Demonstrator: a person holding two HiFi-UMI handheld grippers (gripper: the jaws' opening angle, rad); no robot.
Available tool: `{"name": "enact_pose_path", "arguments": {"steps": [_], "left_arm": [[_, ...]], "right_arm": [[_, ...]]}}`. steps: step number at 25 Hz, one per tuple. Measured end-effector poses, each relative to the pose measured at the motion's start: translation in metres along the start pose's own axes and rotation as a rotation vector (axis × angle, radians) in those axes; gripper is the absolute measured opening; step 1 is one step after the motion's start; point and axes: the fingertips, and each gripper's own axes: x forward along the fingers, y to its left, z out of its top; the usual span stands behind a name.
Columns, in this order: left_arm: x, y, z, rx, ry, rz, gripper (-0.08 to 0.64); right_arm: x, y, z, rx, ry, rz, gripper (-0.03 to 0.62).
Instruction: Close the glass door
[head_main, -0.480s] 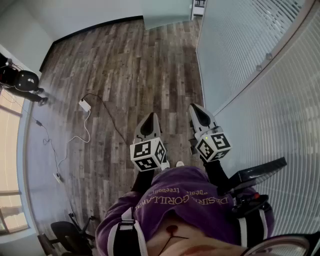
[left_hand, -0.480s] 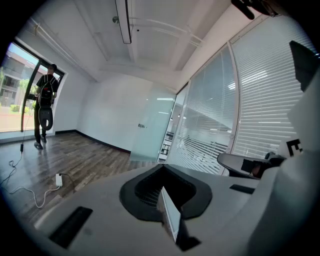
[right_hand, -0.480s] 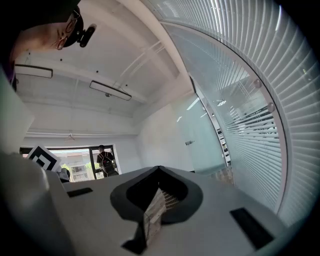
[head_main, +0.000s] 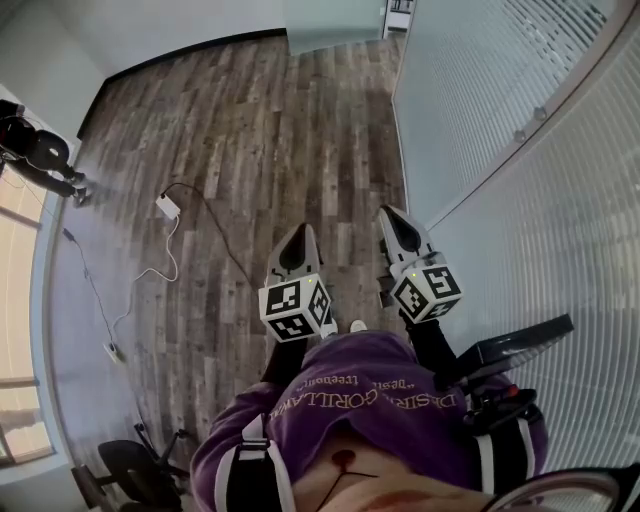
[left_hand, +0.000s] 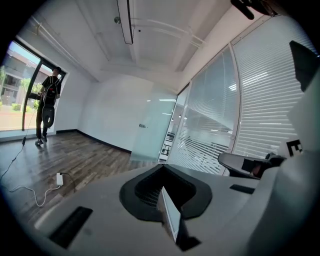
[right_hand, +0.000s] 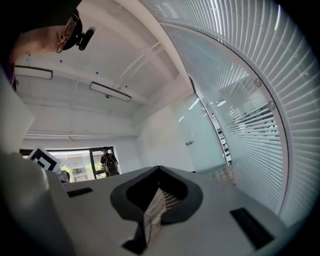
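Judged at approach step: left gripper (head_main: 300, 236) and right gripper (head_main: 394, 217) clenched empty, well apart from far glass door (head_main: 335, 28); next, walk up and push.

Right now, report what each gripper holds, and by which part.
Nothing is held: the left gripper and the right gripper both have their jaws shut together, empty.

Bright daylight enters through the window (left_hand: 17, 95), which is overexposed. The wooden floor (head_main: 250, 130) carries a pale, hazy sheen towards that side. Strong fisheye bending throughout; both gripper views have black, vignetted corners. Surfaces nearest each lens are soft; shadows are faint.
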Motion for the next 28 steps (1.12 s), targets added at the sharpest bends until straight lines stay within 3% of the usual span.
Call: {"name": "enact_pose_path", "arguments": {"steps": [11,18,28], "left_arm": [[-0.008,0.039,0.009,-0.009,0.004,0.023,0.000],[-0.004,0.072,-0.012,-0.038,0.045,0.058,0.000],[0.069,0.090,0.004,-0.045,0.042,0.102,0.000]], "right_arm": [[0.028,0.028,-0.011,0.016,0.015,0.004,-0.003],[0.048,0.036,-0.041,0.022,0.066,0.005,-0.003],[0.124,-0.005,-0.031,0.029,0.059,0.035,-0.003]]}}
